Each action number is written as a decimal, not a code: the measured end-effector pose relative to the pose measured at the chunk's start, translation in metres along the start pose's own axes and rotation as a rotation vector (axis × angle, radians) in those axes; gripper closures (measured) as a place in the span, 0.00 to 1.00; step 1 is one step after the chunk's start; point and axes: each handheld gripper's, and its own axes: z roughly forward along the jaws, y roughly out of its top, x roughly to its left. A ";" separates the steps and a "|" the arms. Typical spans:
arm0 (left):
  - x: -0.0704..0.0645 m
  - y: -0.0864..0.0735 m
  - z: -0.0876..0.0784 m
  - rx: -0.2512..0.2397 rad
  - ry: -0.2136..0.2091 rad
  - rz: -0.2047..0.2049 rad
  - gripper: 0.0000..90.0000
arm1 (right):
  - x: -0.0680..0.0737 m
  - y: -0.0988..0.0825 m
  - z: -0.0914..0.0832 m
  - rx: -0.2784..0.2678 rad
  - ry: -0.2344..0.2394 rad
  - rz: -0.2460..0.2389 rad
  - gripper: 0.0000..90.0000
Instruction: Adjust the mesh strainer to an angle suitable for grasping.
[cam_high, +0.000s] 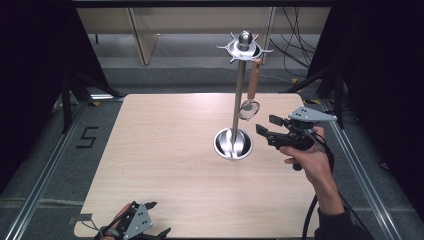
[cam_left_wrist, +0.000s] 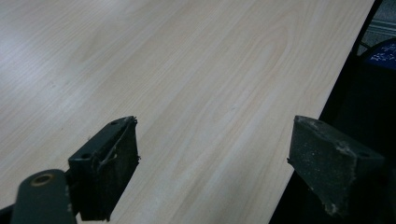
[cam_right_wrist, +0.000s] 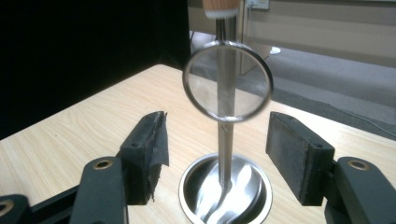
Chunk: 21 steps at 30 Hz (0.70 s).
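Wood-grain table carries the whole setup. At the near left edge we see the left gripper held low in a hand; in the left gripper view its pads stand wide apart, released, with bare tabletop and the table's edge between them.

Right of centre we find the steel stand: a round base on the table, an upright pole, and a hook ring at the top. The strainer hangs from one hook by its wooden handle, its round mesh head just beside the pole and above the base, clear of the table.

Further right, we see the right gripper pointing at the stand, just below the strainer head. Its pads are apart and released, gripping nothing; the strainer head hangs beyond them, apart from both.
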 end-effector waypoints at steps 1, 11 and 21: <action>0.001 0.000 -0.001 0.006 -0.004 0.008 0.17 | 0.000 -0.002 0.001 0.003 -0.008 0.010 0.43; 0.002 0.001 -0.001 0.011 -0.005 0.007 0.17 | -0.002 -0.024 0.004 0.084 -0.005 0.015 0.41; -0.001 0.000 -0.003 0.003 0.000 0.008 0.17 | -0.005 -0.041 0.008 0.143 -0.007 0.015 0.41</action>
